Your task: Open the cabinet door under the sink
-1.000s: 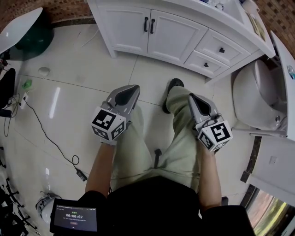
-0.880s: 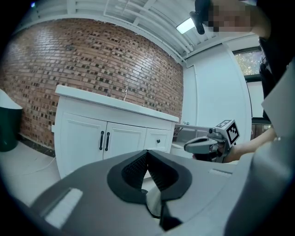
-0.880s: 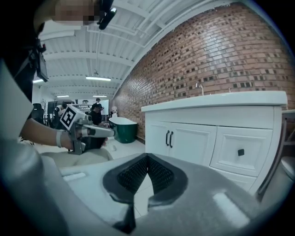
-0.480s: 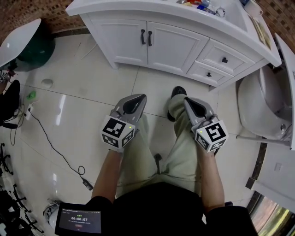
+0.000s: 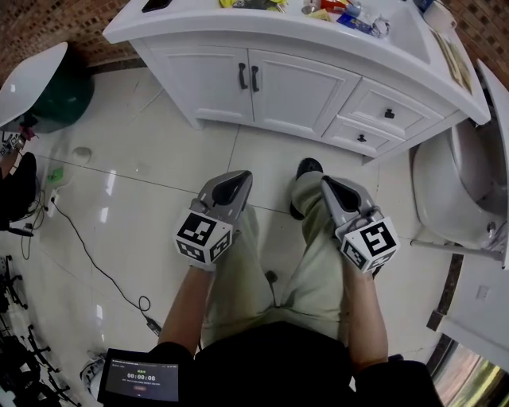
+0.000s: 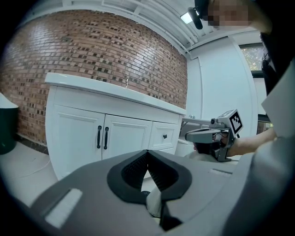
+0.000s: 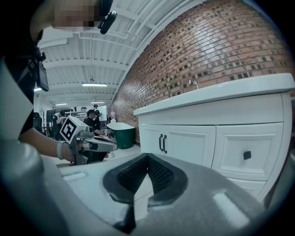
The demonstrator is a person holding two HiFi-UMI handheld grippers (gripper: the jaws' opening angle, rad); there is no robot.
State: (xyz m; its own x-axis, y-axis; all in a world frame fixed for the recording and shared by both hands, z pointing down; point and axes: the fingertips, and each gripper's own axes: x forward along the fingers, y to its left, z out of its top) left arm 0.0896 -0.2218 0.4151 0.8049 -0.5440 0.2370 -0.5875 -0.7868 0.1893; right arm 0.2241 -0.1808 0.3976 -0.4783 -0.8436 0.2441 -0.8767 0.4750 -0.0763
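Note:
The white sink cabinet stands ahead, both doors closed. Their two black handles sit side by side at the middle seam. They also show in the left gripper view as handles and in the right gripper view as handles. My left gripper and right gripper hover side by side above the person's legs, well short of the doors, both pointing at the cabinet. Each is shut with nothing between its jaws, left gripper and right gripper.
Two drawers with black knobs are right of the doors. A toilet stands at the right, a green bin under a white basin at the left. A cable trails over the tiled floor. Small items lie on the countertop.
The person and both grippers have come nearer the cabinet, and more of its countertop shows. Both grippers stay shut and empty.

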